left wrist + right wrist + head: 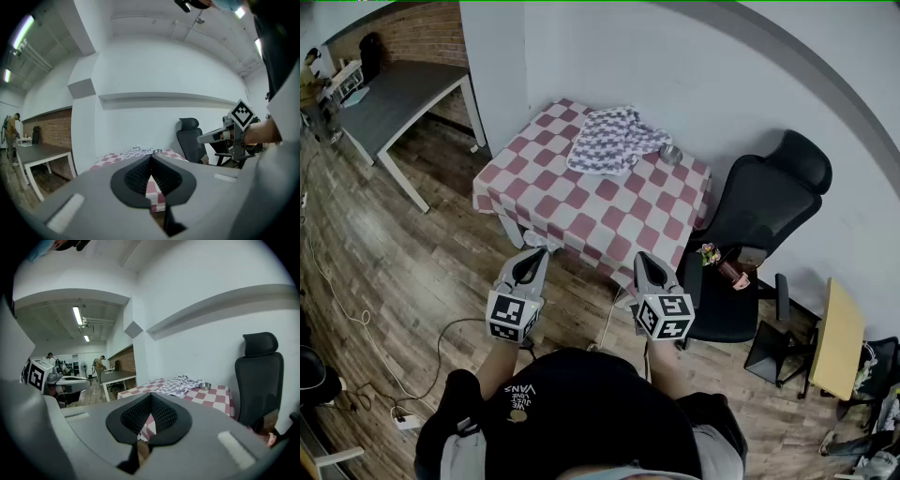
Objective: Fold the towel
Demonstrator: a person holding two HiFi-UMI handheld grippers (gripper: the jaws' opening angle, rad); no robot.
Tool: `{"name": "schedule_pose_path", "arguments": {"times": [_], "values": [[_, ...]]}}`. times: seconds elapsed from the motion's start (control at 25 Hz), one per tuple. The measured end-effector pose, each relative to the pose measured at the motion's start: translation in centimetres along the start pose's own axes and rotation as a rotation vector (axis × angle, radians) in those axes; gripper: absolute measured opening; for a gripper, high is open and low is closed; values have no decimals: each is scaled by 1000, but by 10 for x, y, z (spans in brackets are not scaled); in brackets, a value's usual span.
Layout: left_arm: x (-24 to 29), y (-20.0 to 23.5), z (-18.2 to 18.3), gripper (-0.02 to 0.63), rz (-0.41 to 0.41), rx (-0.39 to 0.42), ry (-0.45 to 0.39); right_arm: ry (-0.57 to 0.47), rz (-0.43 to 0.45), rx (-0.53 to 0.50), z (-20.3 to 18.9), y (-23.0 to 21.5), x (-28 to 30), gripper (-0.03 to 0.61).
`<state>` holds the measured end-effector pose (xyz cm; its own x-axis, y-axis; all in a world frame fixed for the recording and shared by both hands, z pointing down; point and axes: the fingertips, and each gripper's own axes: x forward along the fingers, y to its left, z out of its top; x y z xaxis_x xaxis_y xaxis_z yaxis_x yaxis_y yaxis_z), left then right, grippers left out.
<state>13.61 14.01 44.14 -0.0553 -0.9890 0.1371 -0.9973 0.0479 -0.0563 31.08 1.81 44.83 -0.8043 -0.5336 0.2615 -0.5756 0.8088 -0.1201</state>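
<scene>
You hold your left gripper (533, 257) and right gripper (646, 262) side by side, each with jaws pressed together on nothing. The crumpled checked towel (616, 139) lies well ahead of both, at the far edge of the checkered table (581, 211), beside a small metal bowl (671, 154).

Person in black shirt (581, 403) with small pale lettering; grey left tool (538, 253) and right tool (645, 259) have black ribbed pads (136, 177) and black-and-white marker cubes (514, 317).
</scene>
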Motion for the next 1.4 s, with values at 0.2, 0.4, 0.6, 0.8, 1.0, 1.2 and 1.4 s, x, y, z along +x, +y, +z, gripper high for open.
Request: {"name": "schedule_pose_path", "arguments": {"times": [0.2, 0.4, 0.6, 0.8, 1.0, 1.2, 1.4], "values": [[-1, 3, 4, 2, 1, 0, -16, -17, 4, 6, 5, 2, 3, 5], [-2, 8, -1, 2, -37, -9, -20, -58, -15, 19, 8, 5, 9, 5], [9, 18, -2, 125, -90, -81, -39, -73, -45, 47, 14, 1, 25, 82], [40, 35, -16, 235, -108, -113, 7, -48, -31, 54, 9, -7, 59, 146], [87, 62, -35, 242, -121, -119, 84, 16, -7, 21, 1, -18, 119, 164], [137, 103, -35, 242, -95, -113, 114, 82, 49, -11, -3, -27, 189, 164], [185, 144, -36, 242, -58, -136, 127, 137, 103, -46, 1, -30, 258, 164]]}}
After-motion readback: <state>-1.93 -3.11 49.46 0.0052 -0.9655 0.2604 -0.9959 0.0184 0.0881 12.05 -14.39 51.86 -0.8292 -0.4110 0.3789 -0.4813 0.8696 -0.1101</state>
